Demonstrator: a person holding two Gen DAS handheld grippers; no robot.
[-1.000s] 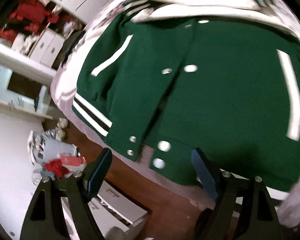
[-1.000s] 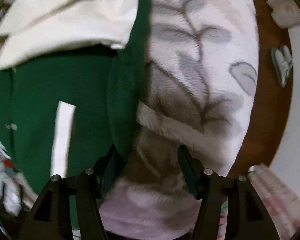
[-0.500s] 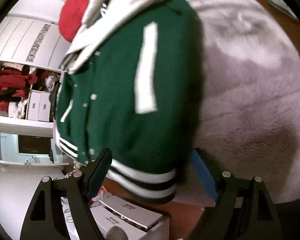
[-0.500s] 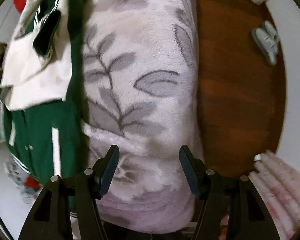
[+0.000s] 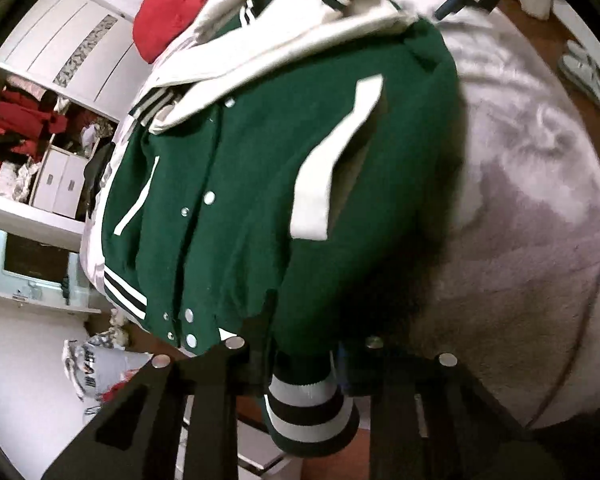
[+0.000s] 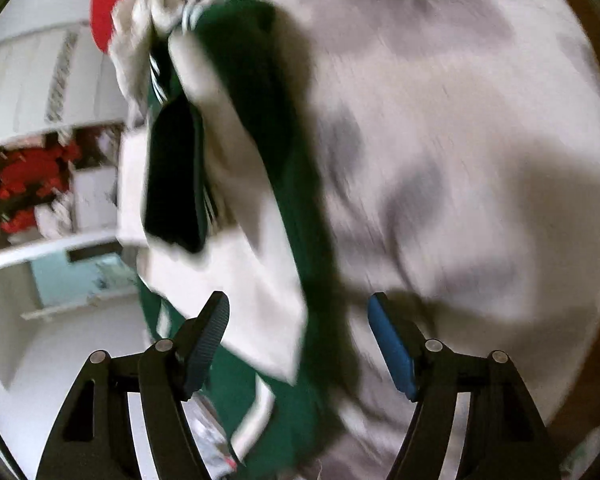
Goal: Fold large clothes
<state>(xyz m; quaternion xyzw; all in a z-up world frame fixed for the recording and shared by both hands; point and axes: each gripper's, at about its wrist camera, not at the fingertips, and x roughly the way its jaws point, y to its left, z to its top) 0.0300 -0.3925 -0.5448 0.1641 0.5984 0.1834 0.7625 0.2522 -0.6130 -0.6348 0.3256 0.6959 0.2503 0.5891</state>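
A green varsity jacket [image 5: 260,200] with cream sleeves [image 5: 284,44] lies front up on a bed's pale fleece blanket [image 5: 520,200]. Its sleeves are folded across the upper part. My left gripper [image 5: 302,360] is closing at the jacket's near corner, and the black-and-white striped hem [image 5: 308,412] is pinched between its pads and hangs out below. In the blurred right wrist view my right gripper [image 6: 298,320] is opening above the jacket's right edge [image 6: 260,80]. A cream sleeve end [image 6: 256,280] and green cloth lie between its fingers, and the pads [image 6: 210,332] stand apart from them.
A red garment [image 5: 172,12] lies at the head of the bed. Shelves with red clothes [image 5: 16,120] and white drawers [image 5: 58,180] stand to the left. Grey slippers [image 5: 584,72] sit on the wood floor right of the bed. A printed bag [image 5: 88,364] lies below the bed's edge.
My left gripper slid along the jacket's bottom edge to its right corner and shut on the striped hem. My right gripper swung from the bare blanket to the jacket's sleeve side and opened wider.
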